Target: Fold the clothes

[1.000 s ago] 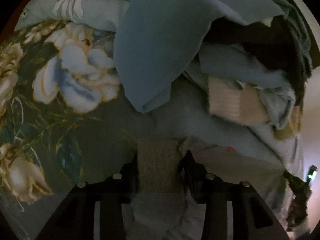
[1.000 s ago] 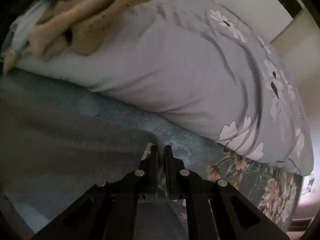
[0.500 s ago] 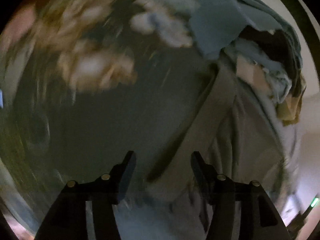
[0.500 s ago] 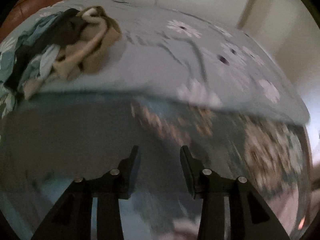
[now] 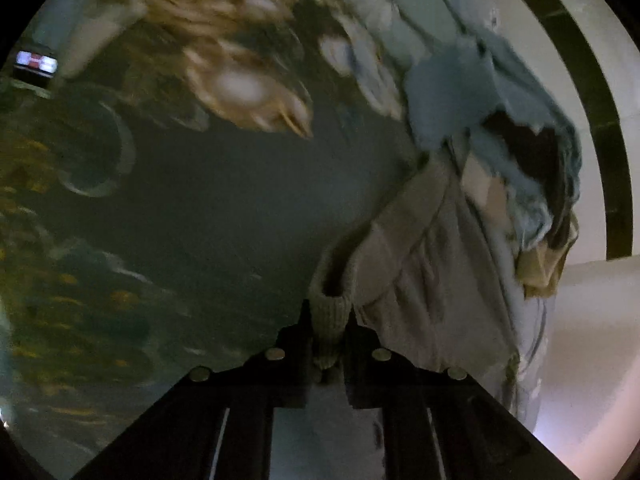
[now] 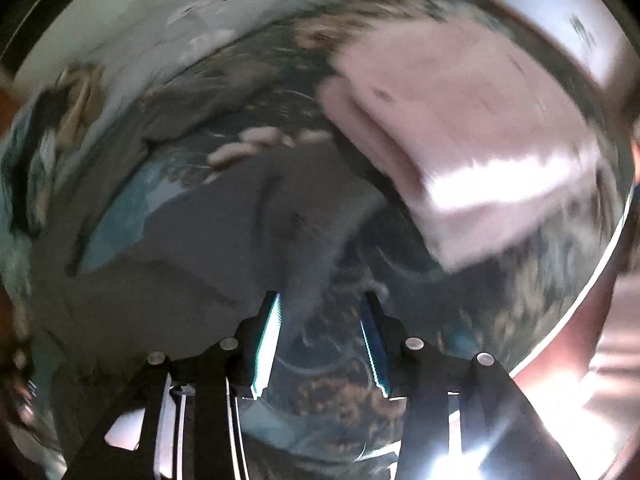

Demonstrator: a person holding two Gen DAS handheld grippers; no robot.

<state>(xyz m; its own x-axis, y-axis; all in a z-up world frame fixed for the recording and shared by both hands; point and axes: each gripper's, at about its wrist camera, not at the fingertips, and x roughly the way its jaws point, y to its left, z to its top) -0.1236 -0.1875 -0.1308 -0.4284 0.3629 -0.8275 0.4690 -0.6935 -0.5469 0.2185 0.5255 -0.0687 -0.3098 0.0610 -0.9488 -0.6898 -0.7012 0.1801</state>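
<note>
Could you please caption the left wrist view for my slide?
Left gripper pinching a grey sweater's ribbed cuff above a dark floral bedspread.

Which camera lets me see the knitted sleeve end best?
The left wrist view. The ribbed beige cuff sits sharp and close, pinched between the left gripper jaws, with the sleeve running up behind it. The right wrist view is blurry: it shows gray fabric near the open right gripper, but no cuff I can pick out.

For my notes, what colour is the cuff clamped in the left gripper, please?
Beige-grey ribbed knit cuff, clearest in the left wrist view.
</note>
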